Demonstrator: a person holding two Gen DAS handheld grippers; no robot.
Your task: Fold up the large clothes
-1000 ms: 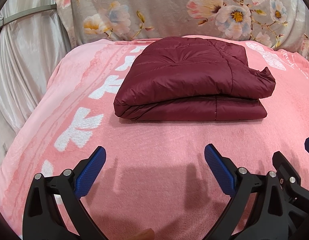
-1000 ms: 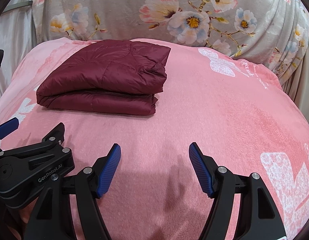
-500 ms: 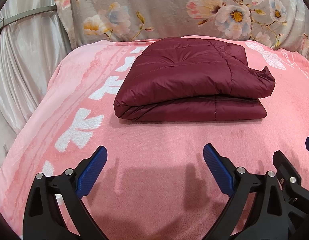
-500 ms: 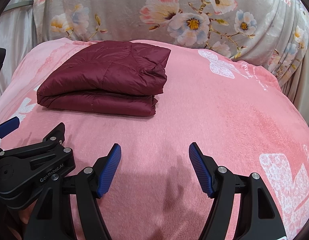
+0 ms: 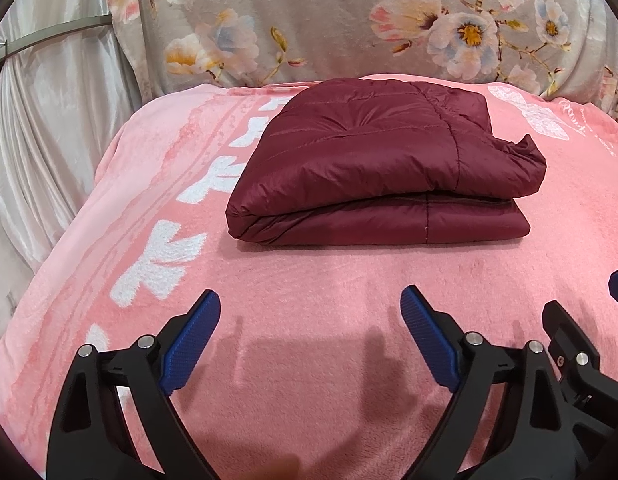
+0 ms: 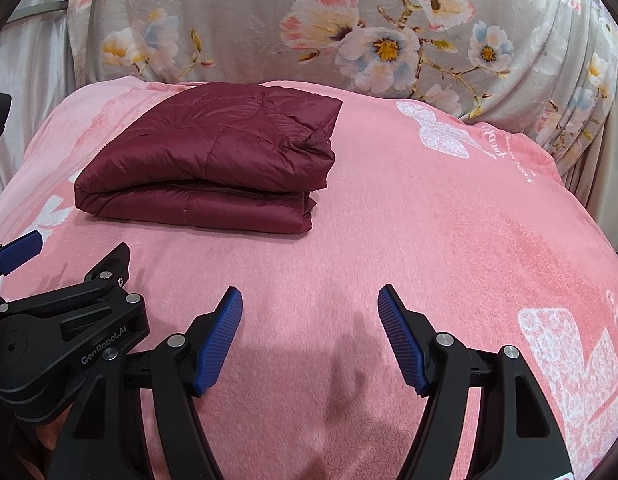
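A dark red quilted jacket (image 5: 381, 164) lies folded in a neat stack on the pink blanket; it also shows in the right wrist view (image 6: 213, 164), at the left. My left gripper (image 5: 311, 304) is open and empty, held above the blanket a short way in front of the jacket. My right gripper (image 6: 311, 304) is open and empty, in front of and to the right of the jacket. The two grippers are side by side; the left one's body (image 6: 57, 324) shows at the lower left of the right wrist view.
The pink blanket (image 5: 309, 304) with white patterns covers the bed (image 6: 449, 240). A grey floral cloth (image 5: 349, 20) rises behind it. A pale satin curtain (image 5: 41, 128) hangs at the left. The bed drops off at the left and right edges.
Both grippers have drifted back very slightly from the jacket. The jacket has not moved and both grippers stay open.
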